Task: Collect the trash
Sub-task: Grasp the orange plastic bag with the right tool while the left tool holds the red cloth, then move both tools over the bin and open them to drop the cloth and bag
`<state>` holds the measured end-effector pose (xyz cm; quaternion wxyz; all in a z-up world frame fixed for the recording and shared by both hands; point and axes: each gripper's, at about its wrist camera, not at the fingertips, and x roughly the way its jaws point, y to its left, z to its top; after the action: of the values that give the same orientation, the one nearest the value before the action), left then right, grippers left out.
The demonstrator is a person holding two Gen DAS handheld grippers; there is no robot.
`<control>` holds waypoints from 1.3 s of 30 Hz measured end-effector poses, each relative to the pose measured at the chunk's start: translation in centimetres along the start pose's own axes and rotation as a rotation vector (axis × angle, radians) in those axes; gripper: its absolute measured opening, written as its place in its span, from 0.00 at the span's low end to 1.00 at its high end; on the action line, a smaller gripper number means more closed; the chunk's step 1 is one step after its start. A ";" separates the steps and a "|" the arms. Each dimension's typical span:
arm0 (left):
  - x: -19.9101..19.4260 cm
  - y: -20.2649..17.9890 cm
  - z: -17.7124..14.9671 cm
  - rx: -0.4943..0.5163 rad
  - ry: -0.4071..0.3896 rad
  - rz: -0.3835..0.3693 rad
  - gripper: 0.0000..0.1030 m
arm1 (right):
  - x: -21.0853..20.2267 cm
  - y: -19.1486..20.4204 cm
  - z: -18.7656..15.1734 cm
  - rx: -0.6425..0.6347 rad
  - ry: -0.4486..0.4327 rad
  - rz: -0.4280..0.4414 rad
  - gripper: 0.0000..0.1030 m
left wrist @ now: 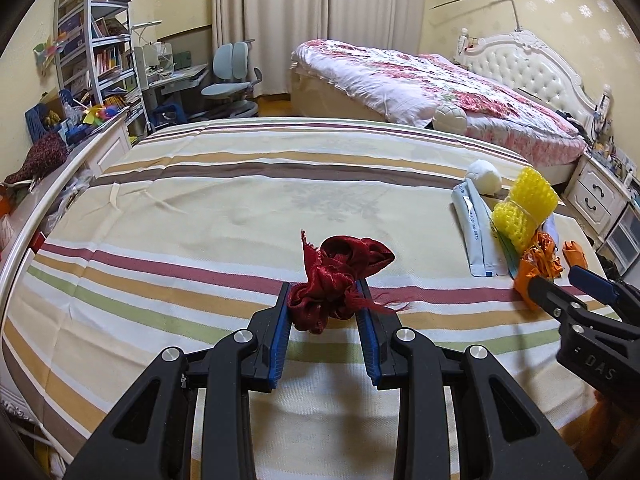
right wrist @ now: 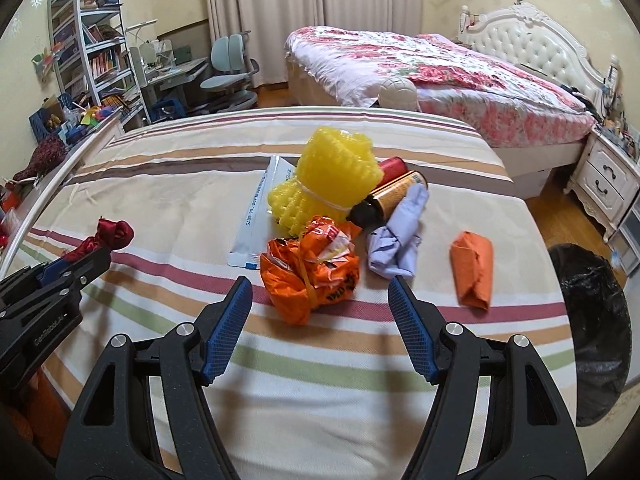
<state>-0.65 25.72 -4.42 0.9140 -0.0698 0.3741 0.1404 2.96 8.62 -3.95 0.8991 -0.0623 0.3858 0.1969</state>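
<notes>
left tongs (left wrist: 323, 295): clamped on crumpled red cloth (left wrist: 340, 280), low over striped bed (left wrist: 224, 184)
trash pile (right wrist: 340, 220): middle-right of bed; yellow foam net (right wrist: 324, 184), orange bag (right wrist: 312, 268), lavender wad (right wrist: 396, 236)
right tongs (right wrist: 320, 292): spread wide, holding nothing, straddling orange bag
bin (right wrist: 592, 320): black-lined, far right beside bed

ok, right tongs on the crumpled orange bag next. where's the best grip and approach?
Take the crumpled orange bag across its bulging near body, straight ahead from the near side. The right tongs are open and already nearly bracket it. It is soft and should compress. Coming from behind means the yellow foam netting and dark bottle crowd it.
</notes>
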 end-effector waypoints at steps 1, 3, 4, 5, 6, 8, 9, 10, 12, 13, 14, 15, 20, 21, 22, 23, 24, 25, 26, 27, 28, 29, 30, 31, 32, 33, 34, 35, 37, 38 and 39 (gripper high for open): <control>0.1 0.1 -0.1 -0.003 0.002 -0.003 0.31 | 0.3 0.1 0.0 -0.002 0.006 -0.003 0.67; 0.2 0.1 -0.2 -0.009 0.008 -0.009 0.31 | 0.7 0.3 0.1 -0.006 0.021 -0.009 0.66; 0.3 0.2 -0.2 -0.011 0.010 -0.011 0.31 | 0.7 0.3 0.0 -0.007 0.021 -0.014 0.60; 0.3 0.3 -0.3 -0.013 0.011 -0.014 0.31 | 0.7 0.4 0.0 -0.008 0.022 -0.014 0.56; 0.4 0.3 -0.3 -0.014 0.013 -0.016 0.31 | 0.8 0.4 0.0 -0.012 0.030 -0.010 0.48; 0.4 0.3 -0.2 -0.015 0.012 -0.017 0.31 | 0.7 0.6 -0.1 -0.016 0.031 -0.013 0.46; 0.2 0.3 -0.2 -0.014 0.010 -0.020 0.31 | 0.5 0.6 -0.2 -0.018 0.028 -0.015 0.45; 0.2 0.2 -0.2 -0.012 0.009 -0.022 0.31 | 0.4 0.6 -0.3 -0.020 0.028 -0.015 0.42; 0.0 0.0 -0.4 -0.008 0.008 -0.027 0.31 | 0.0 0.8 -0.6 -0.025 0.023 -0.016 0.41; -0.1 -0.1 -0.5 -0.007 0.009 -0.032 0.31 | -0.3 0.8 -0.7 -0.027 0.020 -0.017 0.41; -0.2 -0.3 -0.7 -0.006 0.010 -0.035 0.31 | -0.5 0.8 -0.9 -0.030 0.017 -0.018 0.41; -0.3 -0.5 -0.8 -0.003 0.010 -0.039 0.31 | -0.8 0.8 -1.1 -0.033 0.013 -0.021 0.41; -1.1 -1.7 -1.4 0.012 0.011 -0.071 0.31 | -2.7 -0.1 -2.1 -0.039 -0.013 -0.035 0.41; -1.2 -2.1 -1.5 0.018 0.011 -0.078 0.31 | -3.1 -0.4 -2.3 -0.036 -0.019 -0.041 0.41; -1.3 -2.4 -1.5 0.024 0.010 -0.083 0.31 | -3.4 -0.8 -2.5 -0.031 -0.023 -0.046 0.41; -1.5 -2.8 -1.6 0.030 0.008 -0.087 0.31 | -3.7 -1.2 -2.6 -0.025 -0.028 -0.050 0.41; -1.6 -3.2 -1.7 0.037 0.006 -0.093 0.31 | -4.1 -1.8 -2.7 -0.012 -0.034 -0.056 0.41; -1.8 -3.6 -1.8 0.043 0.004 -0.099 0.31 | -4.4 -2.3 -2.8 -0.002 -0.038 -0.061 0.41; -2.0 -4.0 -1.8 0.049 0.002 -0.105 0.31 | -4.7 -2.8 -2.9 0.009 -0.042 -0.066 0.41; -2.2 -4.5 -1.8 0.057 -0.003 -0.112 0.31 | -5.0 -3.4 -3.0 0.021 -0.047 -0.072 0.41; -2.4 -5.0 -1.9 0.063 -0.007 -0.118 0.31 | -5.3 -4.0 -3.0 0.034 -0.052 -0.080 0.41; -2.6 -5.5 -1.9 0.069 -0.011 -0.124 0.31 | -5.5 -4.6 -3.0 0.045 -0.056 -0.087 0.41; -2.8 -6.0 -1.9 0.077 -0.016 -0.131 0.31 | -5.9 -5.3 -3.1 0.061 -0.062 -0.096 0.41; -3.0 -6.6 -1.9 0.085 -0.020 -0.137 0.31 | -6.1 -5.8 -3.2 0.072 -0.066 -0.102 0.41; -3.2 -7.2 -1.9 0.095 -0.024 -0.145 0.31 | -6.3 -6.4 -3.3 0.084 -0.070 -0.109 0.41; -3.4 -7.9 -1.8 0.102 -0.027 -0.151 0.31 | -6.5 -7.1 -3.4 0.099 -0.075 -0.118 0.41; -3.5 -8.5 -1.8 0.112 -0.030 -0.160 0.31 | -6.7 -7.7 -3.6 0.110 -0.078 -0.125 0.41; -3.6 -9.2 -1.7 0.119 -0.033 -0.167 0.31 | -6.9 -8.3 -3.8 0.121 -0.082 -0.133 0.41; -3.8 -10.5 -1.7 0.142 -0.040 -0.182 0.31 | -7.4 -9.8 -4.1 0.146 -0.090 -0.151 0.41; -3.9 -11.2 -1.6 0.152 -0.043 -0.190 0.31 | -7.6 -10.5 -4.2 0.158 -0.092 -0.159 0.41; -4.0 -12.0 -1.6 0.165 -0.046 -0.200 0.31 | -7.8 -11.3 -4.3 0.172 -0.095 -0.170 0.41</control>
<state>-0.72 13.10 -2.47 0.9344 -0.0281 0.3545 0.0188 -0.24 -5.28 -1.81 0.9319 -0.0079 0.3515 0.0886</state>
